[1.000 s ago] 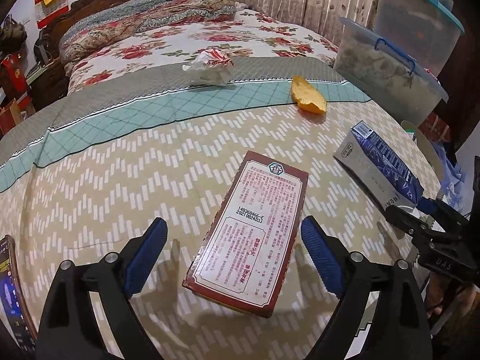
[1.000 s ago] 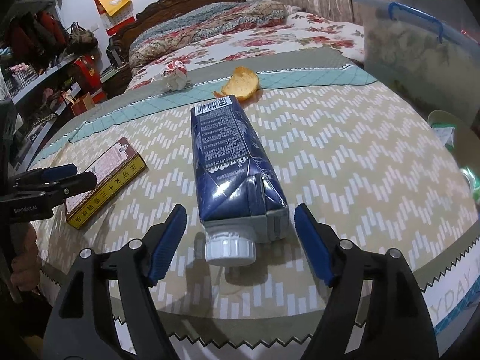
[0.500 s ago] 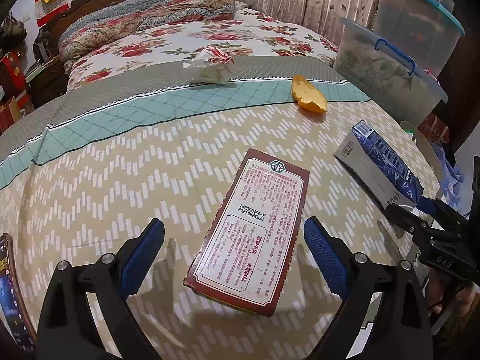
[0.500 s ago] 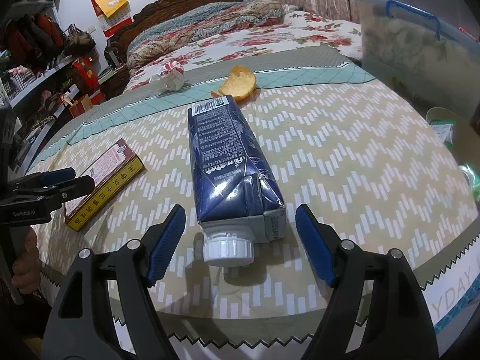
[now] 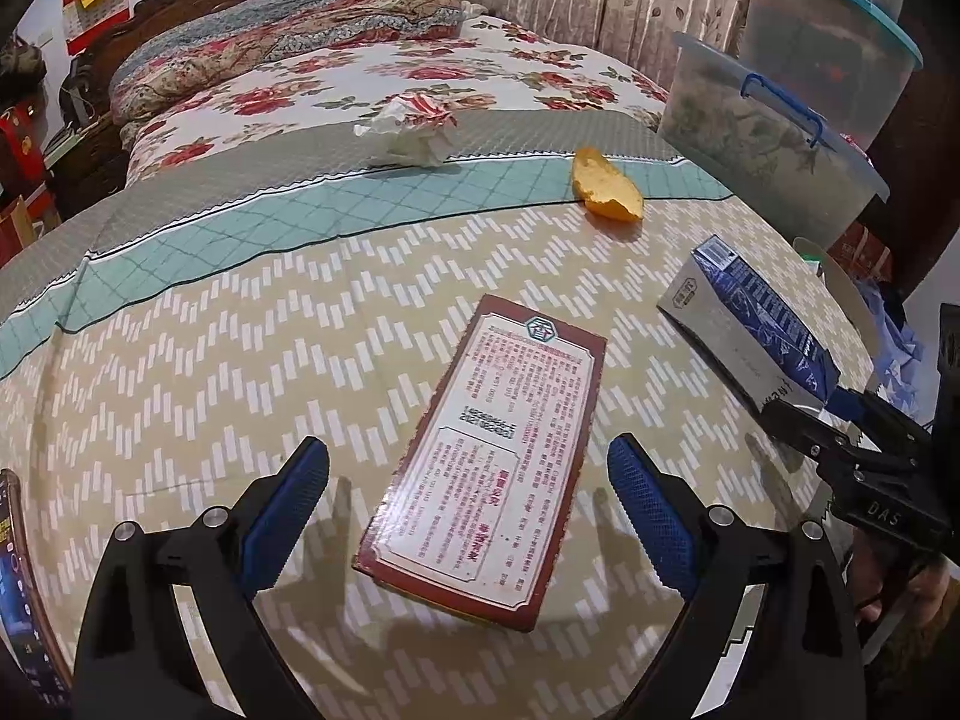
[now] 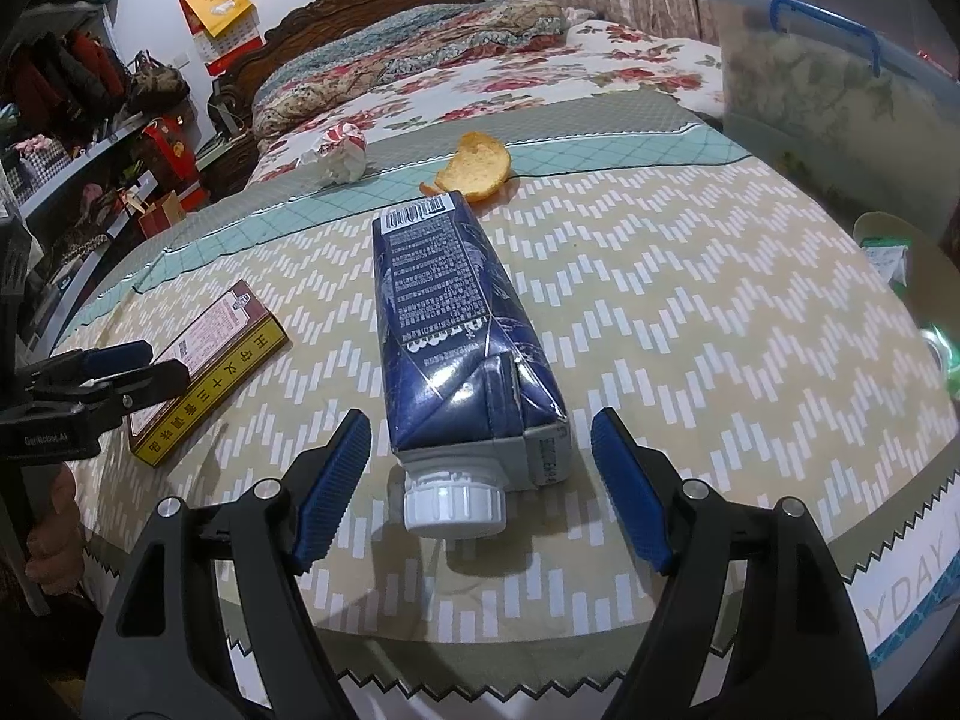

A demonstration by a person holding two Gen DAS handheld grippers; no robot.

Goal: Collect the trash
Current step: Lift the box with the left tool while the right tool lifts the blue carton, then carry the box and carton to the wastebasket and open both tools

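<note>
A flat red-and-white box (image 5: 492, 450) lies on the round table, its near end between the open jaws of my left gripper (image 5: 468, 510). A dark blue carton (image 6: 456, 336) with a white cap lies on its side, cap toward my open right gripper (image 6: 480, 468), whose jaws stand either side of the cap end. Neither gripper touches its object. An orange peel (image 5: 606, 192) and a crumpled paper wad (image 5: 414, 126) lie at the table's far side. The box (image 6: 210, 360) and the left gripper (image 6: 138, 372) show in the right wrist view; the carton (image 5: 756, 324) shows in the left.
The table (image 5: 240, 330) has a zigzag-patterned cloth. Clear storage tubs (image 5: 774, 132) stand at the right. A phone (image 5: 18, 588) lies at the left edge. A bed (image 5: 360, 66) is behind the table. A bin with a bag (image 6: 906, 276) sits right of the table.
Both grippers have drawn back slightly and stayed open; the box and carton have not moved.
</note>
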